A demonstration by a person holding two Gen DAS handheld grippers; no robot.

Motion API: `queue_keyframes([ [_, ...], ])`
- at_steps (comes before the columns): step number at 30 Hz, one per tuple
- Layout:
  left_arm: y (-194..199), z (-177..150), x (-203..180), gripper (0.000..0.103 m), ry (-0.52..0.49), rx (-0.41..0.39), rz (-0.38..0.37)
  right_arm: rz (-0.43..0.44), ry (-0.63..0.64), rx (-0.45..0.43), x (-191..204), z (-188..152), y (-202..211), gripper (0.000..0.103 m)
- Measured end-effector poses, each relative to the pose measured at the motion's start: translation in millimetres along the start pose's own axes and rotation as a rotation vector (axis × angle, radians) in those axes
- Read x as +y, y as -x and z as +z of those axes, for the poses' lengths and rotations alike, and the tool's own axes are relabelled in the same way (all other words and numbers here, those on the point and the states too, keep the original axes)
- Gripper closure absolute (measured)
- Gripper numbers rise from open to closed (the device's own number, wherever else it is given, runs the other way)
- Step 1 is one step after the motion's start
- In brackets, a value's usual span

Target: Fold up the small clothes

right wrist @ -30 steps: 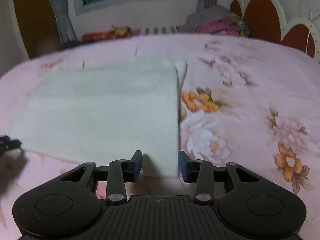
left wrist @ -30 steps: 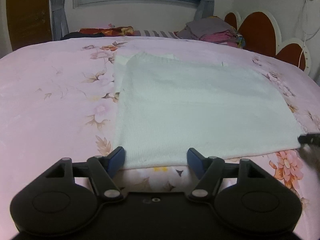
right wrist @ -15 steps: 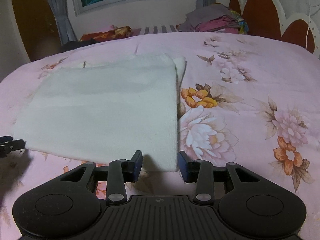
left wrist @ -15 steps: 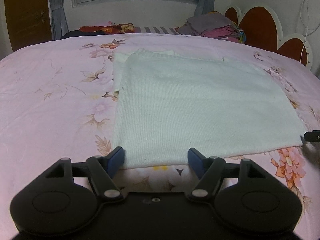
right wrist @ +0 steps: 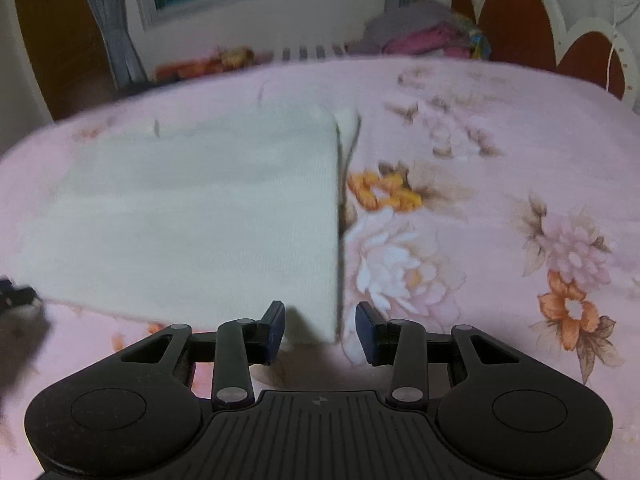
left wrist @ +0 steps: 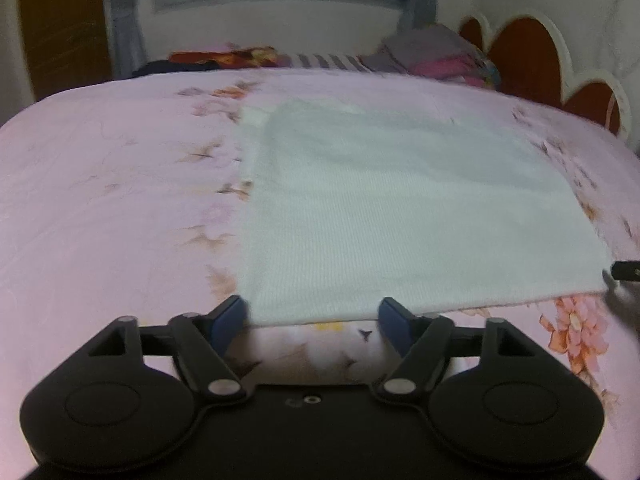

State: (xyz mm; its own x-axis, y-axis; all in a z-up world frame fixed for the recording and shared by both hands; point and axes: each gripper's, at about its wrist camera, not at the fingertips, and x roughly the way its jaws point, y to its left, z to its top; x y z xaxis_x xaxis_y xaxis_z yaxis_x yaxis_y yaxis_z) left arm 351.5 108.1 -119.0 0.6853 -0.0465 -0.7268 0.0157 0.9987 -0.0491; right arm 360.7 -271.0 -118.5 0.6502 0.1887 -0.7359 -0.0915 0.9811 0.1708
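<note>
Left wrist view: left gripper [left wrist: 311,315] is held open at folded white garment [left wrist: 408,216] near edge | right gripper [right wrist: 320,322] is spread open at its 5 o'clock corner | garment is laid flat on pink floral bedspread [right wrist: 500,168]

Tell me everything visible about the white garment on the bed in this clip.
The white garment is a pale, finely ribbed knit, lying flat on the pink floral bedspread as a rough rectangle. It looks already folded: a second layer peeks out along its far corners. The left tongs are open at its near left corner and the right tongs are open at its near right corner; neither has closed on the cloth. Both views are slightly blurred.
</note>
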Motion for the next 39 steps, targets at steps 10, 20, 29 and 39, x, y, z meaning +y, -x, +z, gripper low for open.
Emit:
queue_keyframes([
  [10, 9.7, -44.4, 37.4, 0.052, 0.581, -0.046, -0.252, 0.163, -0.011, -0.113, 19.6, -0.1, 41.7, 0.103],
  [20, -36.5, -38.6, 45.4, 0.057, 0.875, -0.142, -0.332, 0.238, -0.047, -0.081, 52.5, 31.3, 2.5, 0.103],
  [29, -60.0, -30.7, 43.1, 0.088, 1.0, -0.194, -0.267, 0.291, -0.021, -0.045, 105.2, 80.2, -78.0, 0.103],
  [39, -65.3, -26.6, 54.9, 0.077, 1.038, -0.238, -0.298, 0.284, -0.038, -0.009, 109.8, 89.6, -111.1, 0.103],
])
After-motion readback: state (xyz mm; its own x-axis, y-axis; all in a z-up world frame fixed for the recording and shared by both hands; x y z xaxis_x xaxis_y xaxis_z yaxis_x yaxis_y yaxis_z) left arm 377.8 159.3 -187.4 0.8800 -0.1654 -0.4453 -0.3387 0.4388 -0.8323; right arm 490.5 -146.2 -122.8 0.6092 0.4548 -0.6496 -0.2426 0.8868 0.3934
